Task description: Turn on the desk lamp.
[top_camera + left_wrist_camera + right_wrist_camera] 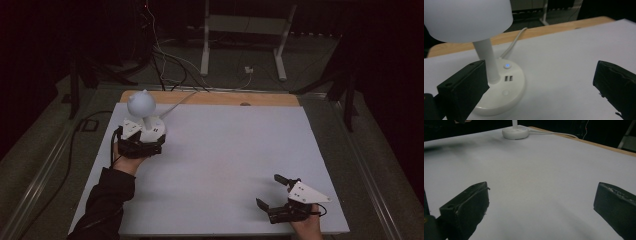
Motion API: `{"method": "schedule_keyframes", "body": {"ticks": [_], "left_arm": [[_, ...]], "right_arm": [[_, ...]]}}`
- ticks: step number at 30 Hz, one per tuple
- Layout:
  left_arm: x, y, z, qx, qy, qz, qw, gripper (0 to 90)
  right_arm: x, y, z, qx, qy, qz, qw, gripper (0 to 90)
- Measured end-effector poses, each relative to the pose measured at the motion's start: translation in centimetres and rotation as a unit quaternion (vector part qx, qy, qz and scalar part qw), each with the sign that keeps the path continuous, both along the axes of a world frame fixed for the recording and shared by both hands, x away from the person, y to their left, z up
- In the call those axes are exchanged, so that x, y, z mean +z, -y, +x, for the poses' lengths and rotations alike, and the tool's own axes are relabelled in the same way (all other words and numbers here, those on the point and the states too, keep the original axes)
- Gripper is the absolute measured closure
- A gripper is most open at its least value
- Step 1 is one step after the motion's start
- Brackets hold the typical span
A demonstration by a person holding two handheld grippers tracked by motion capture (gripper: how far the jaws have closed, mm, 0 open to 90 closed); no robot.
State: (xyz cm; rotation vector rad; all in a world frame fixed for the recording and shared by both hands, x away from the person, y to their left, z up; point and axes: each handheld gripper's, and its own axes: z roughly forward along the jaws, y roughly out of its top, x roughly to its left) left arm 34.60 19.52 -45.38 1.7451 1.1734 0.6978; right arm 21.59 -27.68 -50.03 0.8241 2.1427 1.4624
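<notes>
While the right gripper rests wide open at the near right corner of the table, well apart from everything, the left gripper sits right at the desk lamp in the far left corner, so the left hand is clearly the nearer one. In the left gripper view its jaws stand wide apart, holding nothing, with the lamp's round base just ahead and toward the left jaw. The lamp's stem rises upright, its long axis vertical, under a smooth, matte white shade. On the glossy plastic base sit a lit blue button, two small ports, and what seems a second, unlit button. A white cord trails away behind.
</notes>
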Motion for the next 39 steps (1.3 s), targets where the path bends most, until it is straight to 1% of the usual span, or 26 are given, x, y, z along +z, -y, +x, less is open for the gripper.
{"method": "schedule_keyframes", "body": {"ticks": [3, 4, 6, 8, 9, 11, 12, 13, 14, 16, 18, 20, 22, 23, 24, 26, 28, 30, 31, 34, 39], "left_arm": [[-0.3, 0.1, 0.5, 0.008, -0.009, 0.009, 0.9999, 2.8], [-0.4, 0.1, 0.6, 0.013, -0.009, 0.013, 0.9998, 3.9], [-0.5, 0.2, 0.8, 0.013, -0.01, 0.013, 0.9998, 5.0], [-0.8, 0.0, 1.1, 0.016, -0.013, 0.003, 0.9998, 7.7], [-0.9, -0.1, 1.2, 0.018, -0.016, 0.0, 0.9997, 8.1], [-1.0, -0.2, 1.4, 0.018, -0.018, -0.002, 0.9997, 12.4], [-1.1, -0.4, 1.6, 0.03, -0.019, -0.008, 0.9993, 13.1], [-1.1, -0.4, 1.6, 0.03, -0.019, -0.008, 0.9993, 16.4], [-1.3, -0.5, 1.7, 0.034, -0.023, -0.013, 0.9991, 16.7], [-1.6, -0.8, 2.0, 0.037, -0.031, -0.015, 0.9987, 19.0], [-1.9, -1.0, 2.2, 0.041, -0.034, -0.016, 0.9984, 21.9], [-2.1, -1.2, 2.4, 0.039, -0.038, -0.017, 0.9984, 25.2], [-2.3, -1.2, 2.5, 0.039, -0.038, -0.017, 0.9984, 29.4], [-2.5, -1.3, 2.7, 0.038, -0.045, -0.02, 0.9981, 30.8], [-2.6, -1.4, 2.9, 0.041, -0.047, -0.021, 0.9978, 32.4], [-2.8, -1.4, 3.1, 0.048, -0.057, -0.022, 0.997, 33.0], [-2.9, -1.2, 3.3, 0.061, -0.06, -0.011, 0.9962, 34.3], [-3.0, -1.2, 3.4, 0.065, -0.063, -0.009, 0.9959, 38.6], [-3.1, -1.2, 3.5, 0.072, -0.06, -0.008, 0.9955, 41.0], [-3.2, -1.3, 3.7, 0.072, -0.059, -0.008, 0.9956, 50.6], [-3.5, -1.6, 4.0, 0.066, -0.06, -0.004, 0.996, 59.4]], "right_arm": [[0.0, 0.0, 0.0, 0.0, -0.002, 0.001, 1.0, 0.0], [-0.1, 0.0, 0.0, 0.0, -0.003, 0.0, 1.0, 0.0], [0.0, 0.0, 0.0, 0.002, -0.002, 0.0, 1.0, 0.0], [0.0, 0.0, 0.0, 0.001, -0.002, 0.002, 1.0, 0.0], [0.0, 0.0, 0.0, 0.001, -0.003, 0.002, 1.0, 0.0], [0.0, 0.0, 0.0, 0.002, -0.002, 0.001, 1.0, 0.0], [0.0, 0.0, 0.0, 0.002, -0.002, 0.002, 1.0, 0.0], [0.0, 0.0, 0.0, 0.002, -0.002, 0.002, 1.0, 0.0], [-0.1, 0.0, 0.0, 0.002, -0.003, 0.002, 1.0, 0.0], [-0.1, 0.0, 0.0, 0.001, -0.004, 0.0, 1.0, 0.0], [-0.1, 0.0, 0.0, 0.002, -0.003, 0.001, 1.0, 0.0], [-0.1, 0.0, 0.0, 0.002, -0.005, 0.002, 1.0, 0.0], [-0.1, 0.0, 0.0, 0.003, -0.004, 0.001, 1.0, 0.0], [-0.1, -0.1, 0.0, 0.003, -0.004, 0.001, 1.0, 0.0], [-0.1, 0.0, 0.0, 0.003, -0.004, 0.001, 1.0, 0.0], [-0.1, 0.0, 0.0, 0.003, -0.005, 0.001, 1.0, 0.0], [-0.1, 0.0, 0.0, 0.003, -0.004, -0.003, 1.0, 0.0], [-0.1, 0.0, 0.0, 0.002, -0.005, -0.001, 1.0, 0.0], [-0.1, 0.0, 0.0, 0.002, -0.006, 0.0, 1.0, 0.0], [-0.1, 0.0, 0.0, 0.003, -0.005, -0.001, 1.0, 0.0], [-0.2, 0.0, 0.0, 0.002, -0.008, 0.0, 1.0, 0.0]]}}
